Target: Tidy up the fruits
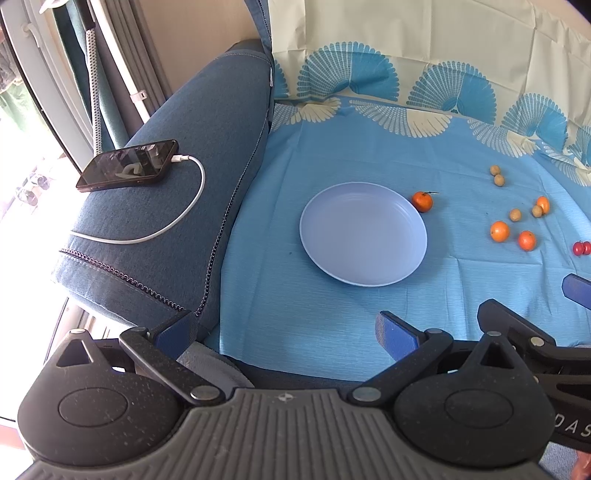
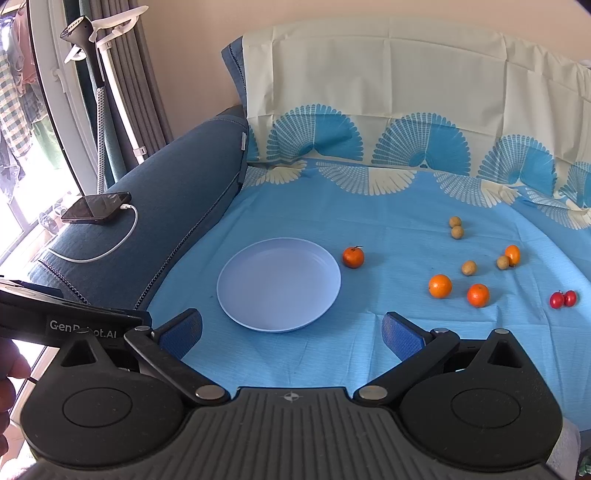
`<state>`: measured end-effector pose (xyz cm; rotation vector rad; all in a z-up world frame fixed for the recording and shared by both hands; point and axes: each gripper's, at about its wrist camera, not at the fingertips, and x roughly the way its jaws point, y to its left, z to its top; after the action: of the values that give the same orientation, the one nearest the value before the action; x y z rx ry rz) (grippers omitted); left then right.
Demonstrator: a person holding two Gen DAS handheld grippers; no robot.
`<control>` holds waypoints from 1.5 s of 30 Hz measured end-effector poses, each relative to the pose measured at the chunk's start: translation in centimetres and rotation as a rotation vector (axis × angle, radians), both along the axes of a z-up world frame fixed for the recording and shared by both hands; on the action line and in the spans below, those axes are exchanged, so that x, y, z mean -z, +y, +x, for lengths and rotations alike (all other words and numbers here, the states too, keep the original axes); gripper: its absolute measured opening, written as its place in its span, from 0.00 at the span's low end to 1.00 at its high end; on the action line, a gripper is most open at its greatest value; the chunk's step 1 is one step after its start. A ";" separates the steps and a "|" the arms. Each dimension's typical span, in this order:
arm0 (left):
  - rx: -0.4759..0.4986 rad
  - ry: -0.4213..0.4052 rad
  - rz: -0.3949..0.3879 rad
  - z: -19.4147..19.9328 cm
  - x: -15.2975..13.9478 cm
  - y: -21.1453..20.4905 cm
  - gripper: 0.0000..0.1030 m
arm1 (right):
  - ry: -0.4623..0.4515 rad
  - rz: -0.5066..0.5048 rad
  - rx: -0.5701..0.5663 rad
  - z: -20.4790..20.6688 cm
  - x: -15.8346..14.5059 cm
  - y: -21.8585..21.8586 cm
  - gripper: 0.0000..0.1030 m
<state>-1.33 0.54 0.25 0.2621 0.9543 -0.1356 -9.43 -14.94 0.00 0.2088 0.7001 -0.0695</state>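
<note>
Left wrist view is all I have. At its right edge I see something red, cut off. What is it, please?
Observer: Two small round red fruits, touching each other, on the blue patterned cloth, right of the nearest round orange citrus fruit.
Operator: Is the right gripper open? I see only one blue fingertip.
Observer: Yes. The right gripper is open, with its blue pads wide apart and nothing between them.
Operator: What is on top of the white pole by the window? My view cuts it off.
Observer: A dark garment steamer head, resting on a white hanger.
</note>
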 end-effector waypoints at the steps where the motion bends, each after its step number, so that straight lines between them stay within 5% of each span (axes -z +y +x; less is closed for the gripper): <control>1: 0.001 0.000 0.000 0.0 0.0 0.0 1.00 | 0.002 0.003 0.000 0.0 0.0 0.0 1.00; 14: 0.052 0.026 0.010 0.6 0.1 -2.8 1.00 | 0.001 0.017 0.072 -1.1 0.2 -2.1 1.00; 24: 0.253 0.081 0.033 5.4 2.1 -12.8 1.00 | -0.048 -0.072 0.485 -3.6 3.3 -14.2 1.00; 32: 0.353 0.160 0.108 14.2 8.7 -22.5 1.00 | 0.059 0.008 0.846 -2.7 10.1 -27.1 1.00; 38: 0.375 0.215 0.232 19.8 14.7 -27.0 1.00 | 0.112 0.097 0.977 1.2 16.1 -35.0 0.99; 45: 0.422 0.287 0.331 23.8 19.1 -29.1 1.00 | 0.158 0.087 1.039 5.7 21.8 -38.6 0.99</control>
<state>22.45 -28.59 -18.86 0.7653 1.1961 -0.4116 -3.73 -53.55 -21.80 0.6398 0.6904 -1.0573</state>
